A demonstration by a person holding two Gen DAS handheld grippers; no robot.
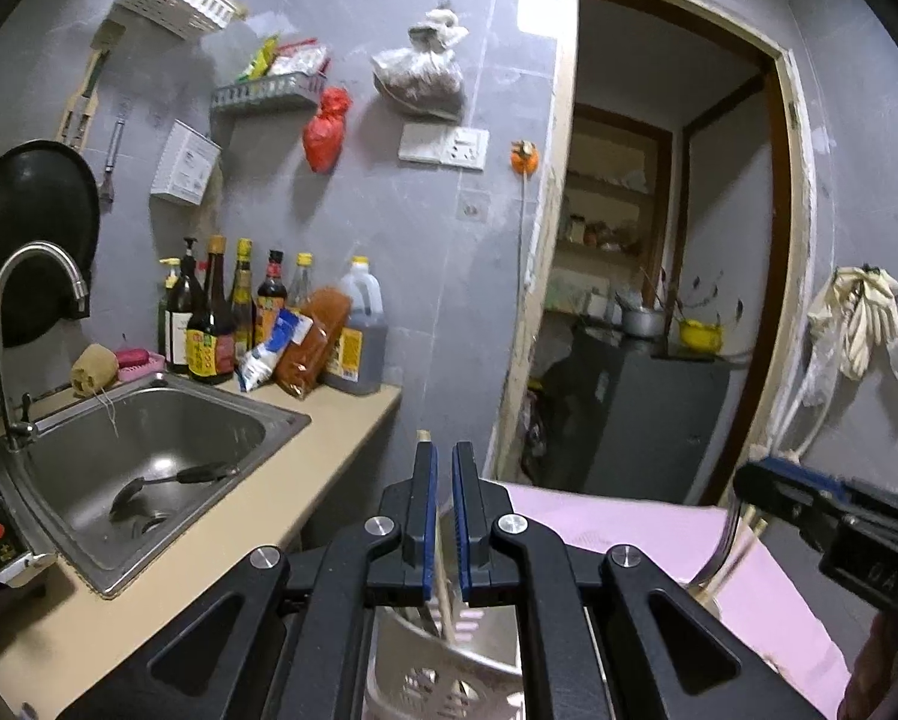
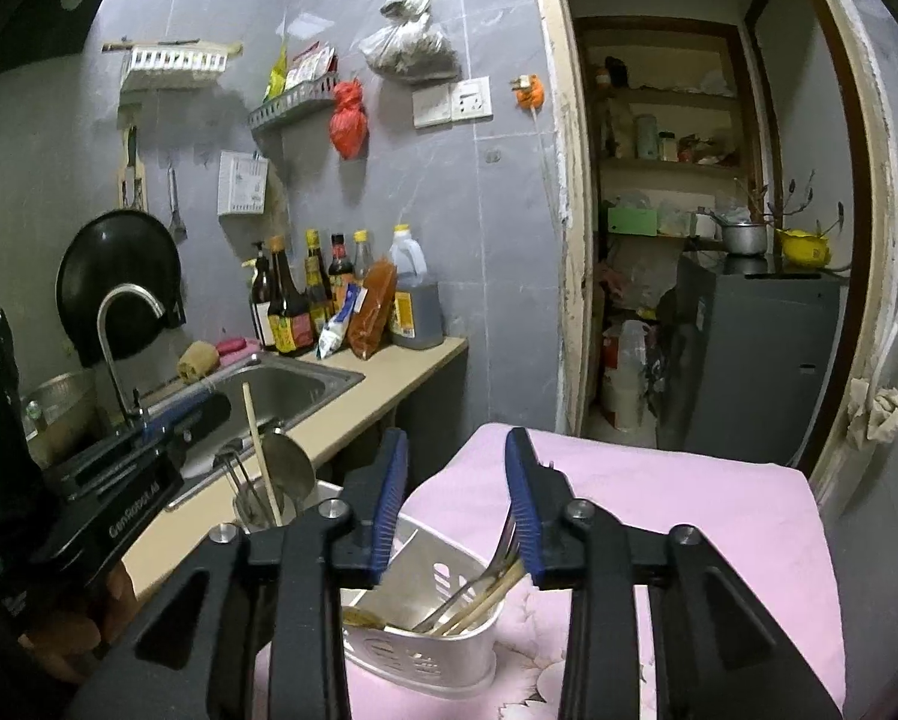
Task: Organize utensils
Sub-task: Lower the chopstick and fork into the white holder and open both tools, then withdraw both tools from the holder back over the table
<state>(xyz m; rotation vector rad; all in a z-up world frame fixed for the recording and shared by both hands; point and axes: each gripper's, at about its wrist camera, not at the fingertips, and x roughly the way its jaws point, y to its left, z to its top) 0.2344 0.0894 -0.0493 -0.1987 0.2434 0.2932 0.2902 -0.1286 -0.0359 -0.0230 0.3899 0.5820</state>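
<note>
My left gripper [image 1: 444, 450] is shut on a thin wooden chopstick [image 1: 444, 591], whose tip pokes up just above the left pad. From the right wrist view this chopstick [image 2: 261, 456] stands nearly upright beside a metal ladle [image 2: 290, 465] in a metal cup [image 2: 251, 507]. The left gripper [image 2: 218, 408] reaches in from the left there. My right gripper [image 2: 456, 438] stands open above a white slotted utensil holder [image 2: 425, 654]. A metal fork [image 2: 496, 558] and wooden chopsticks lean in the holder, the fork's tines close by the right pad.
The holder sits on a pink cloth [image 2: 658, 516] right of the beige counter [image 1: 305, 480]. A steel sink [image 1: 281, 420] with a dark ladle [image 1: 173, 480] and a faucet [image 1: 41, 264] lies left. Sauce bottles [image 1: 209, 324] line the wall. An open doorway [image 1: 658, 270] is at right.
</note>
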